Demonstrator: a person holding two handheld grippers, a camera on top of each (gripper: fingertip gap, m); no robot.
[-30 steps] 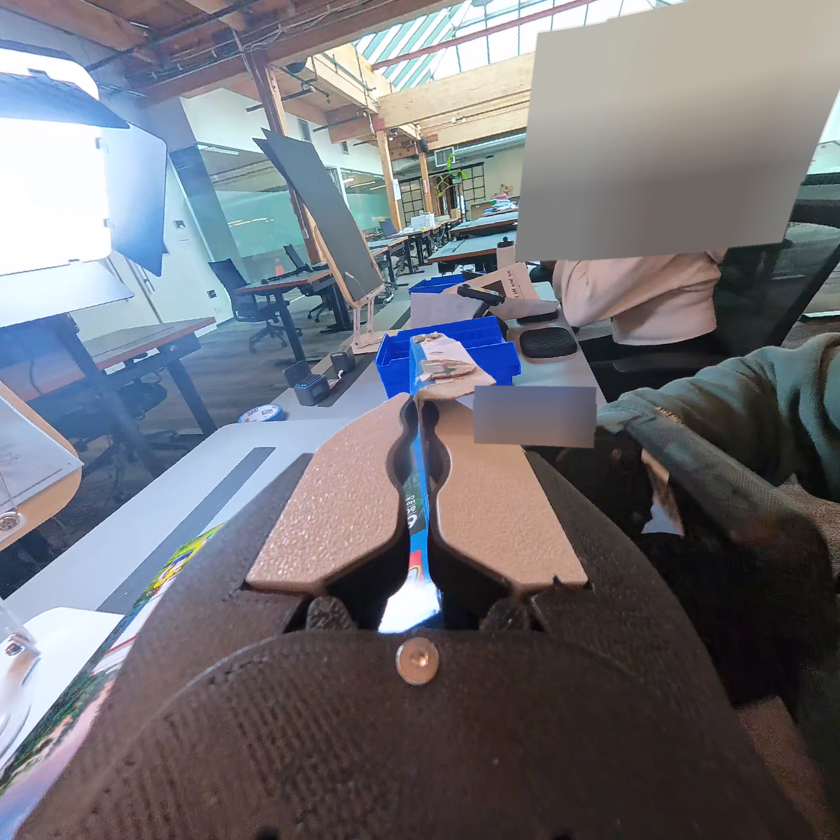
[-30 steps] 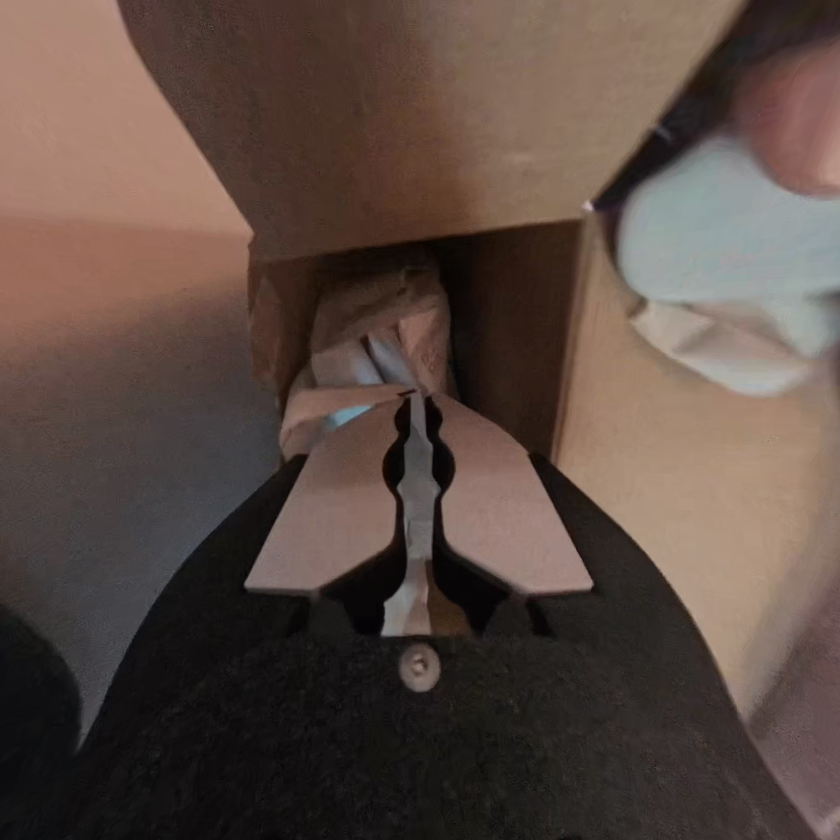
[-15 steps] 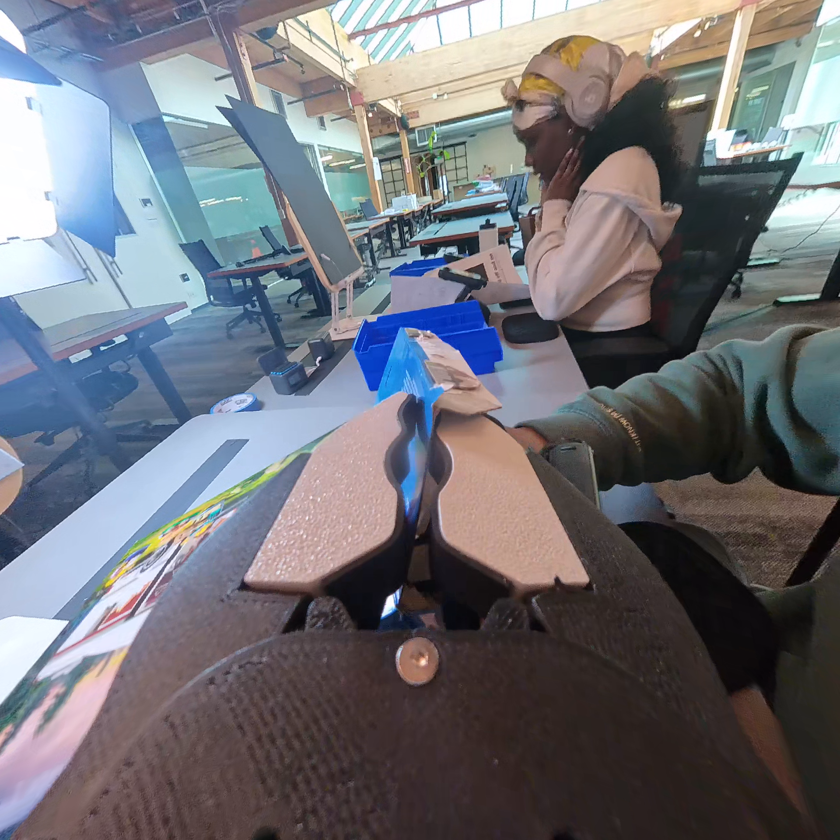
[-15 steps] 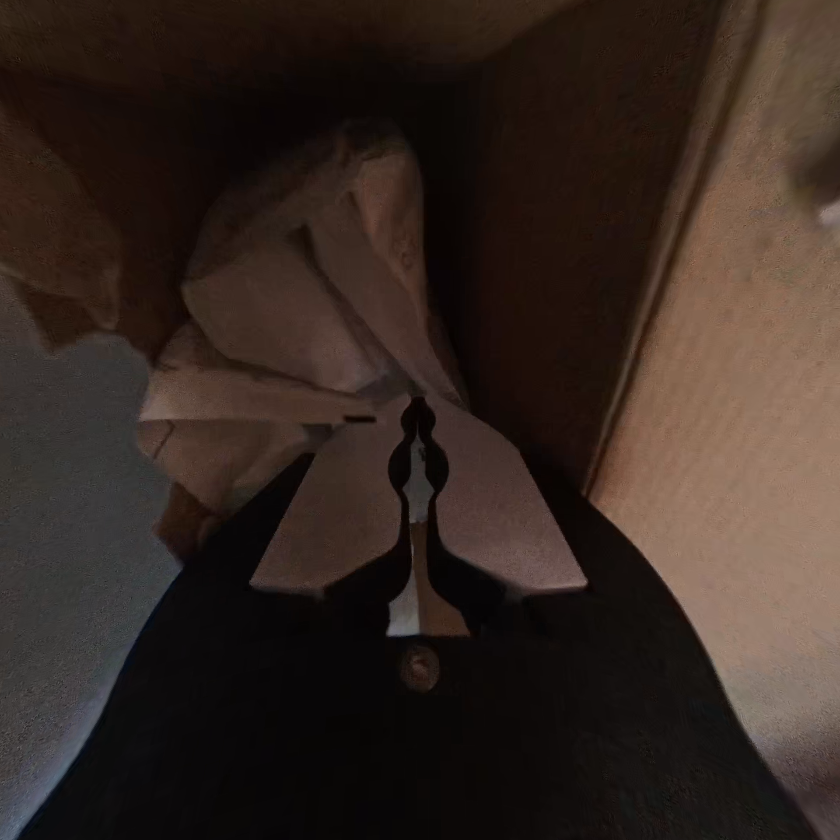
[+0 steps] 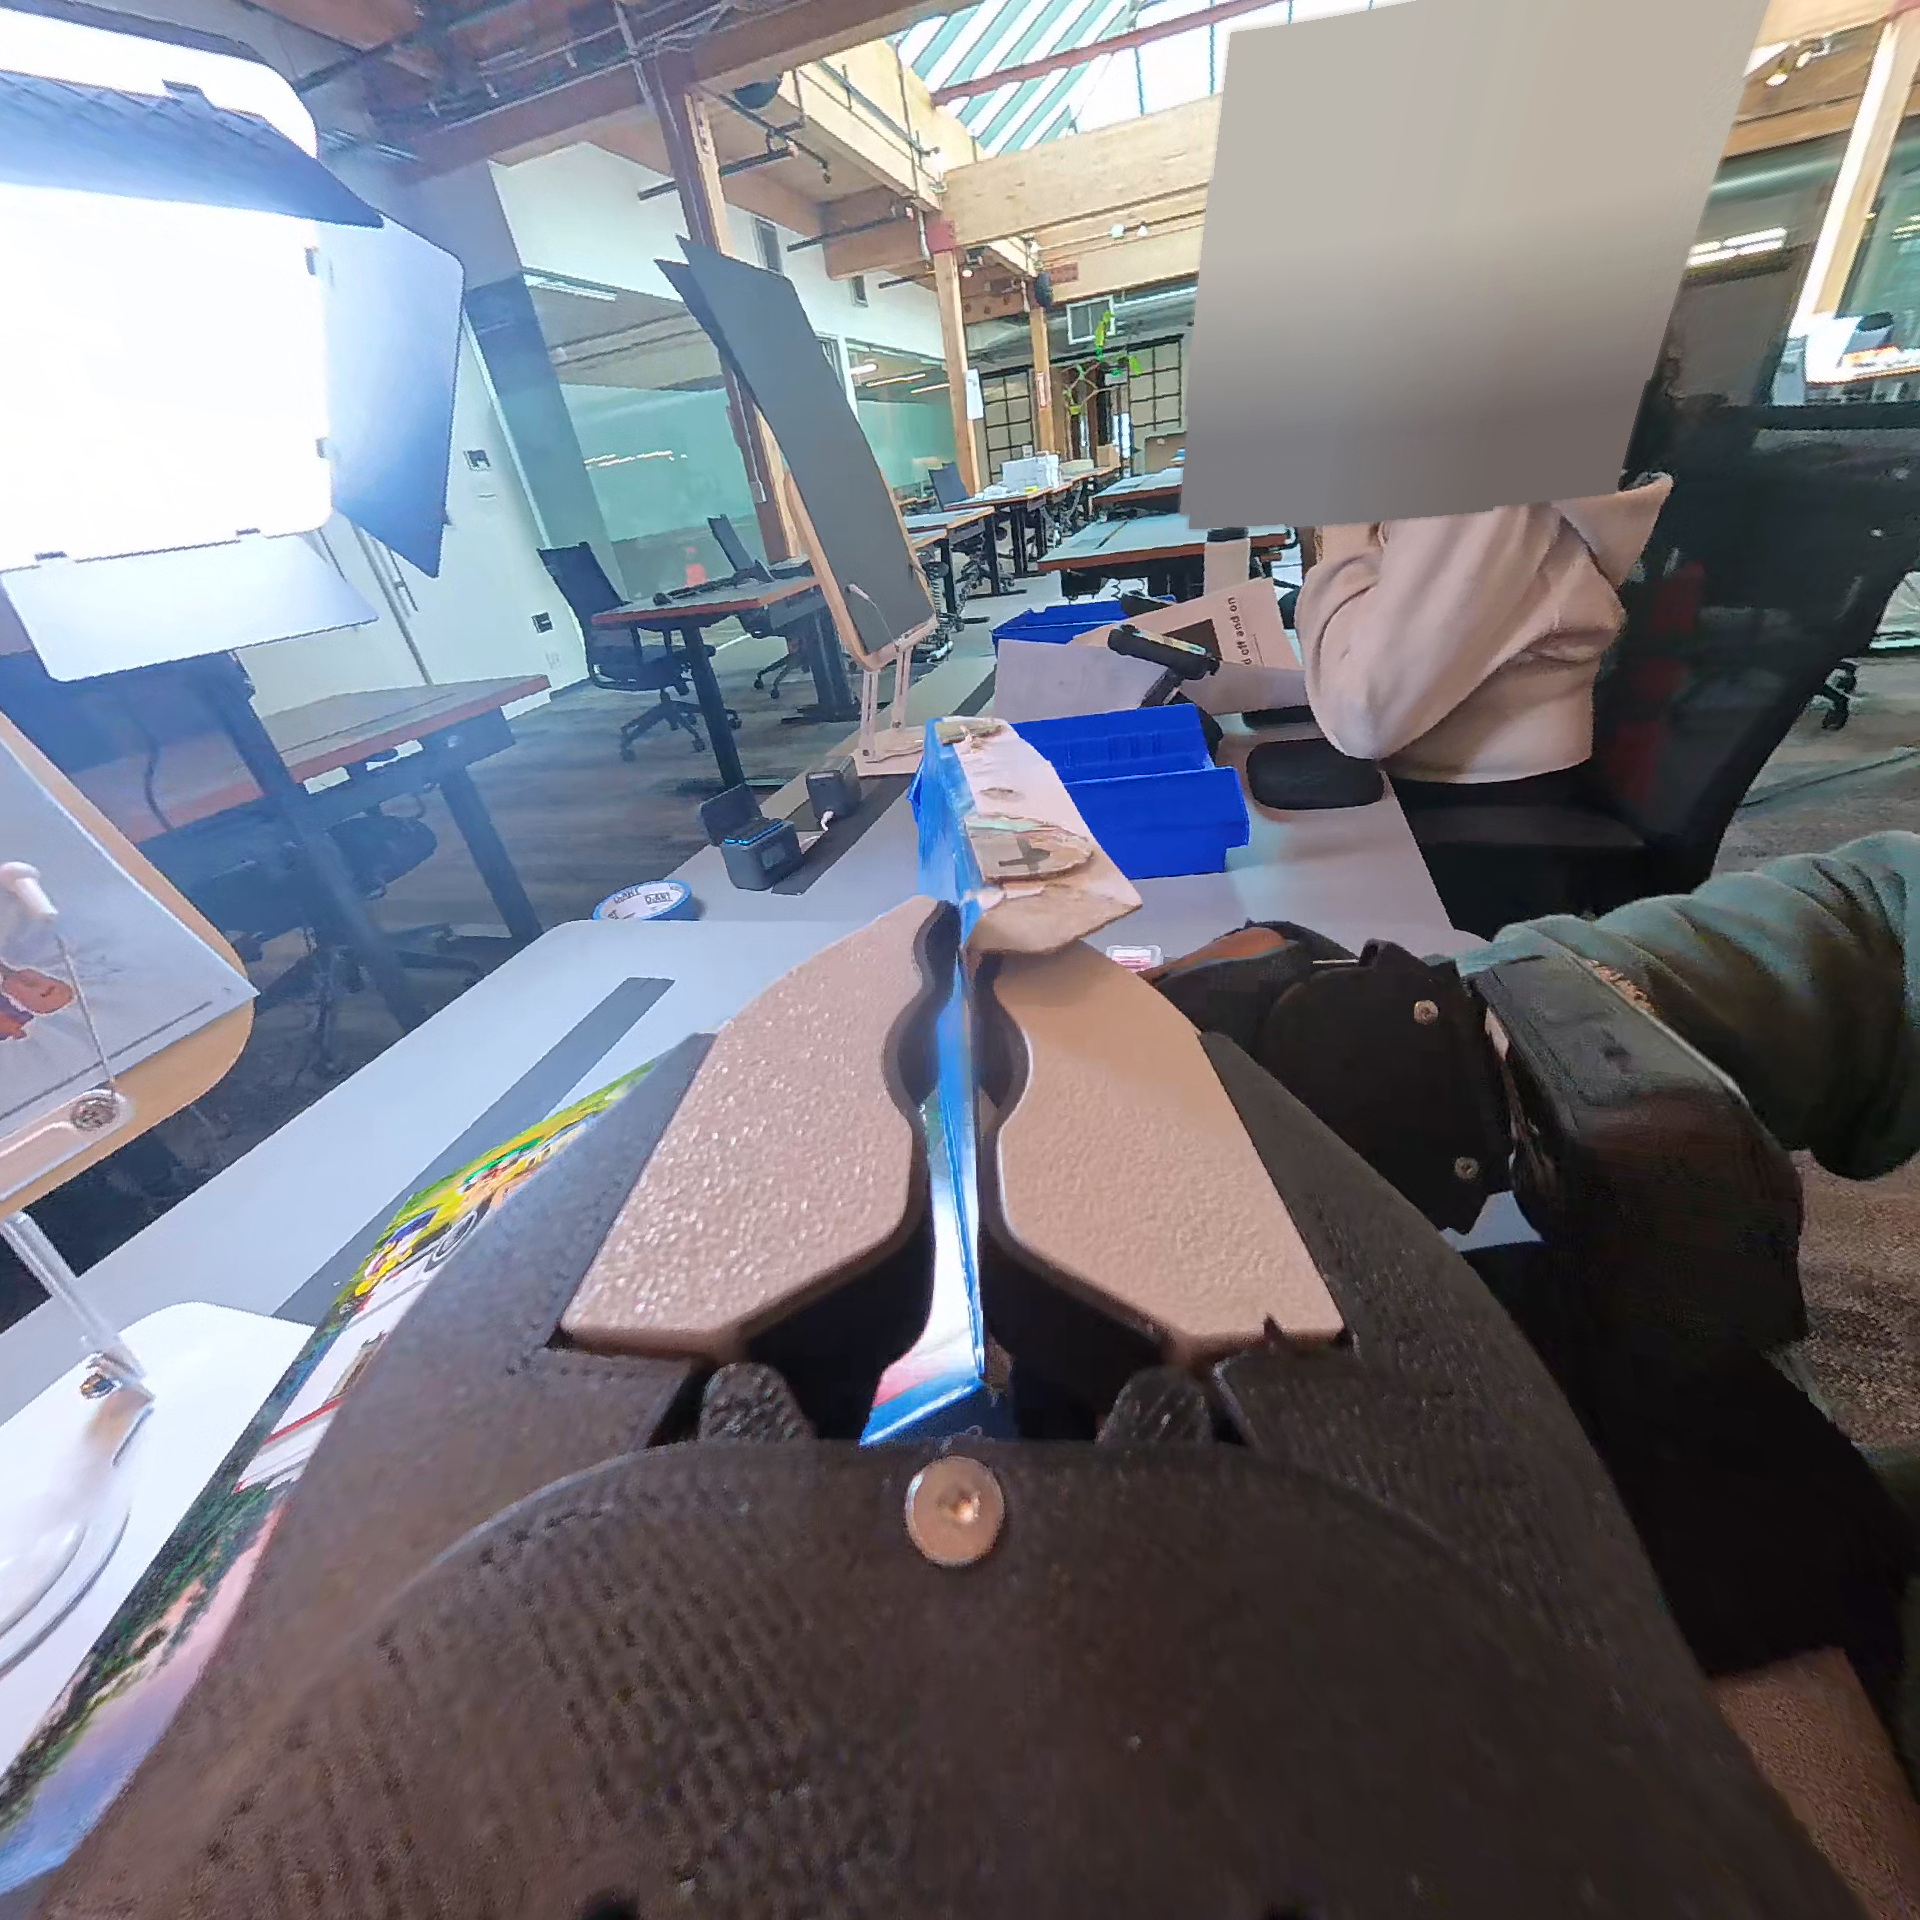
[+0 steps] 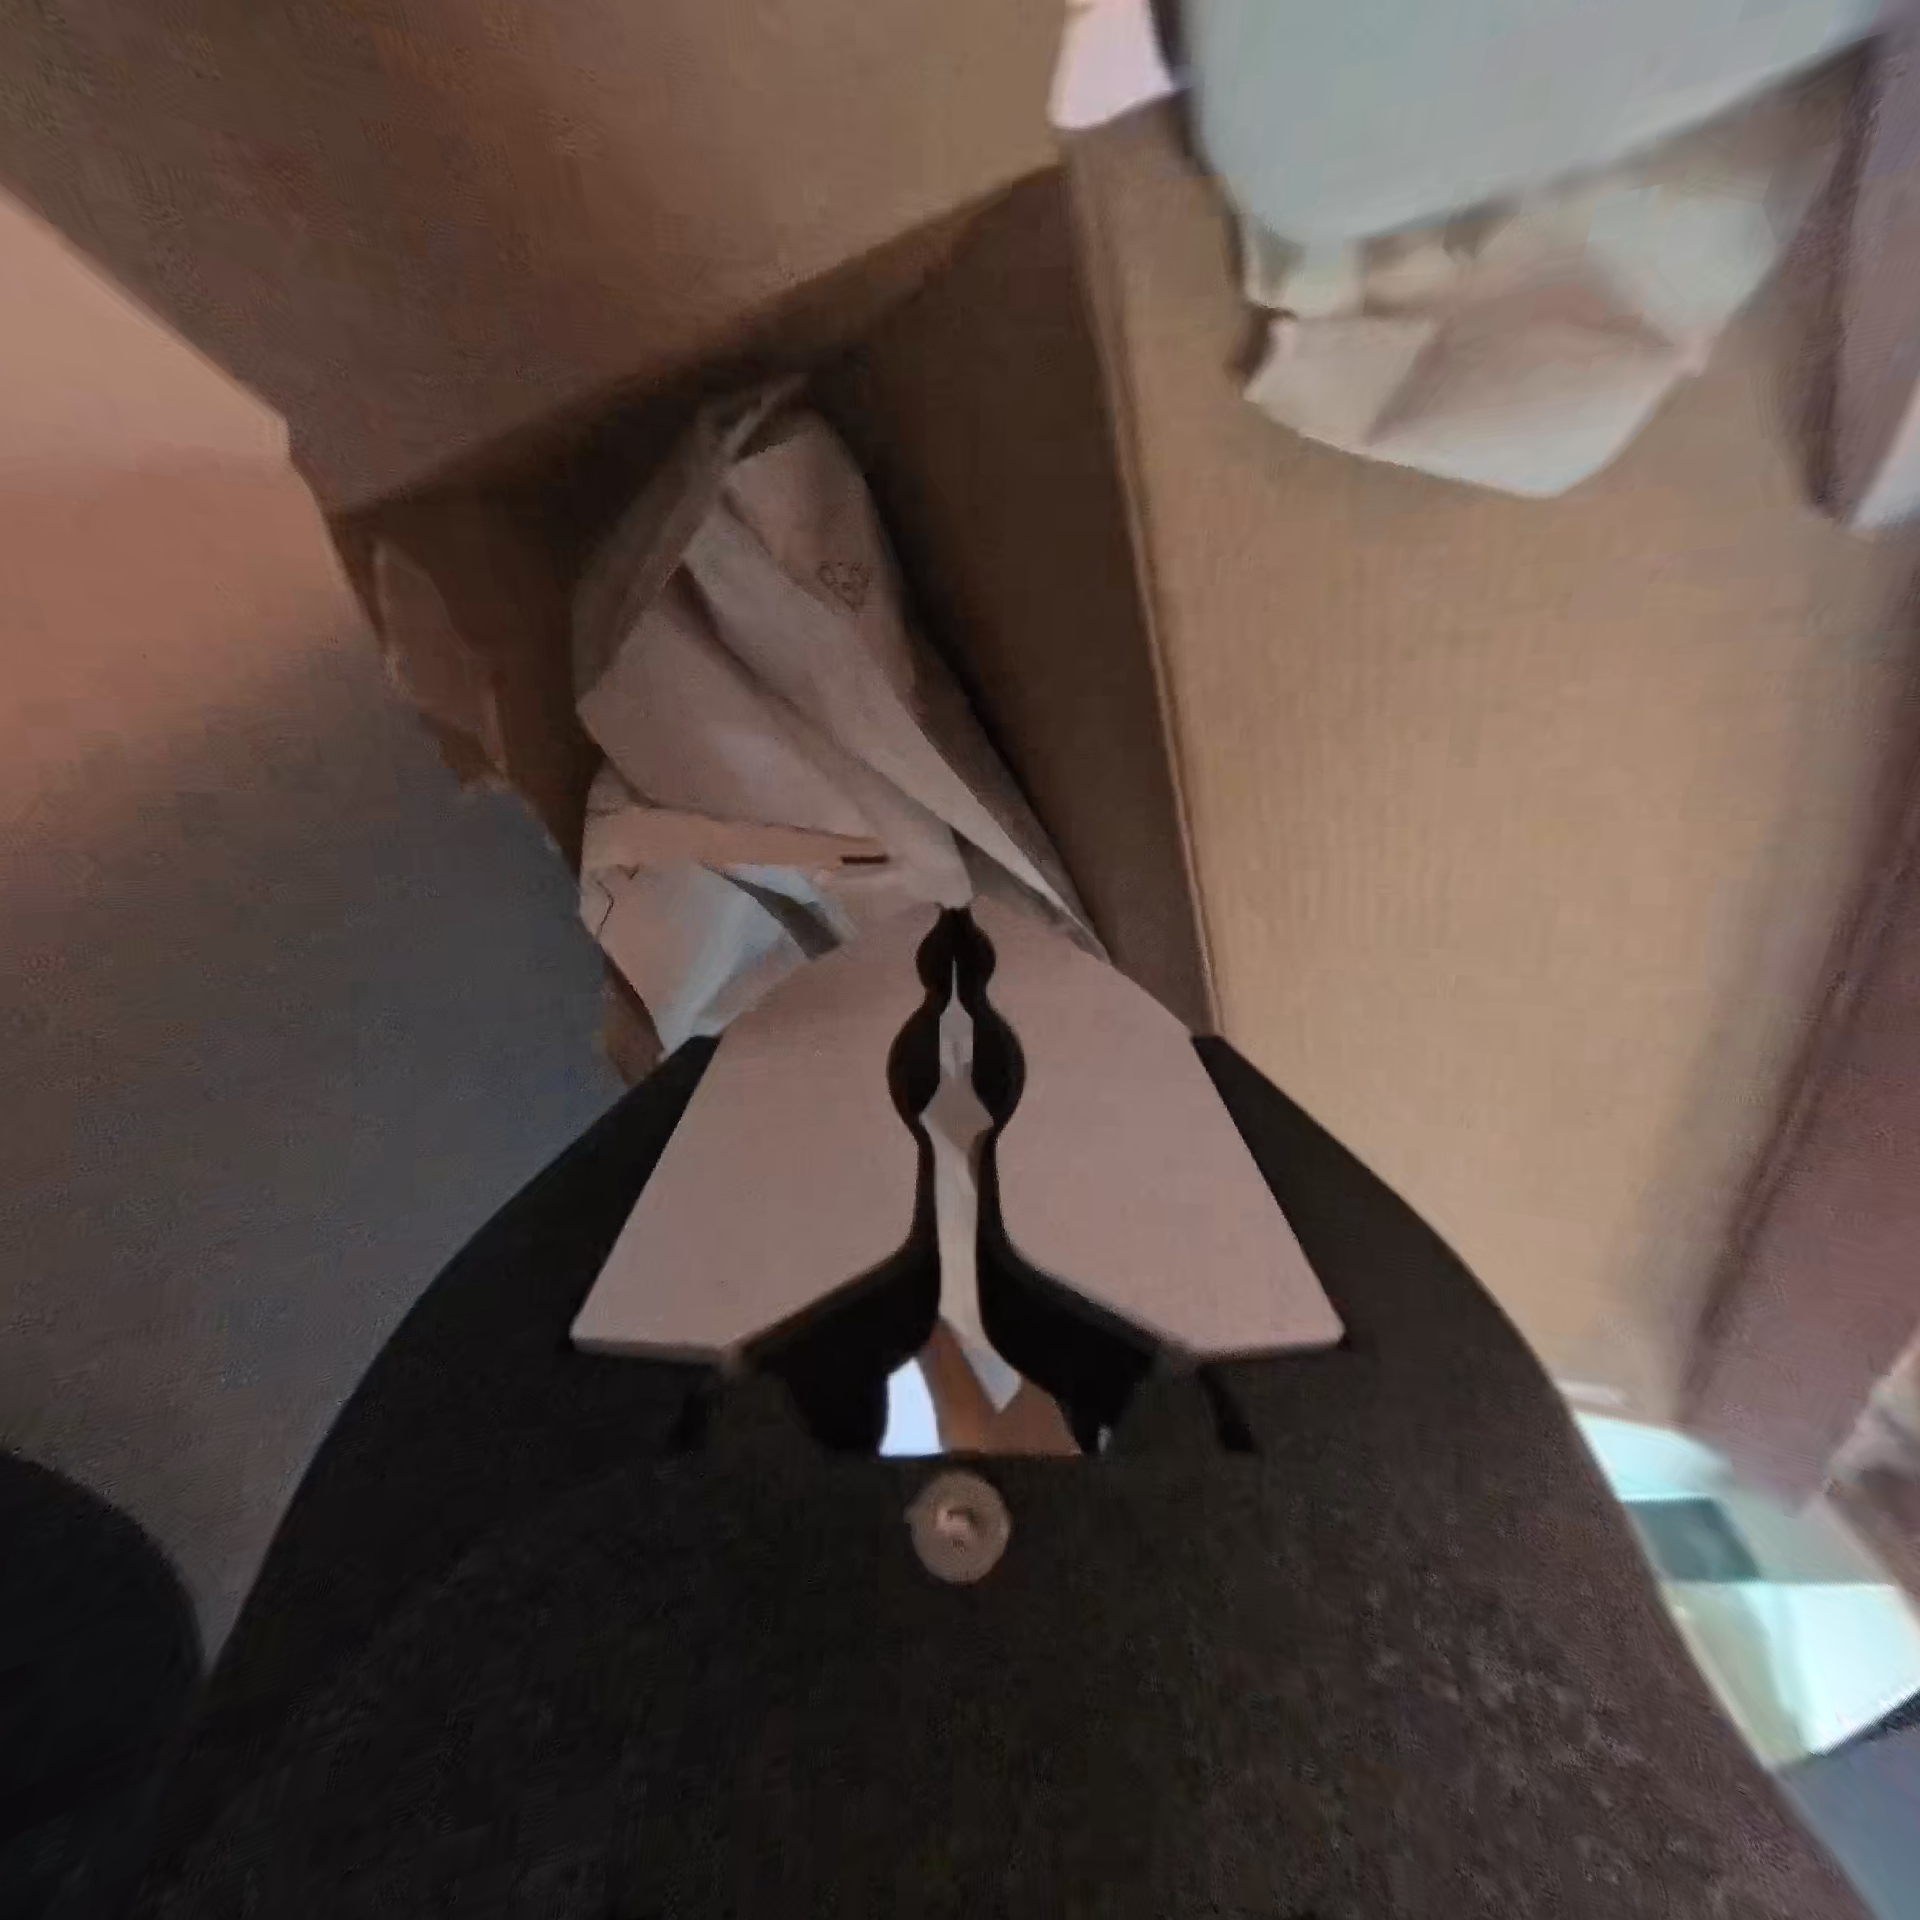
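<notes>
Two grippers show at this moment, each clamped on something thin. The left gripper (image 5: 961, 920) pinches the blue edge of a cardboard flap (image 5: 1023, 831), its tan pads (image 5: 774, 1132) pressed against both faces; the flap's torn brown inner side faces right. Just under and left of this gripper lies a colourful printed box panel (image 5: 343, 1382) on a pale grey table (image 5: 436, 1049) crossed by a dark strip. To its right, close by, a green sleeve (image 5: 1766, 966) and the black body of the other gripper (image 5: 1455, 1081) reach in. Ahead on the table sit a roll of blue tape (image 5: 644, 902), small black chargers (image 5: 758, 847) and a blue bin (image 5: 1143, 790). Beyond the bin a seated person in a cream top (image 5: 1455, 644) sits in a black chair. Farther off are a leaning dark board (image 5: 810, 457), rows of desks and office chairs, timber beams and a skylight; a bright light panel (image 5: 156, 343) stands to the far left.

The right gripper (image 6: 954, 925) is shut on white crumpled paper (image 6: 790, 665), a strip of which runs back between its fingers. The paper lies in the open mouth of a brown cardboard box (image 6: 1455, 831), whose wall runs just right of the gripper.

Against half a second ago, the left view has swung a little so the seated person sits farther right, and the flap stands more upright. The right view has drawn back out of the dark box interior, so more of the box walls and light show.
</notes>
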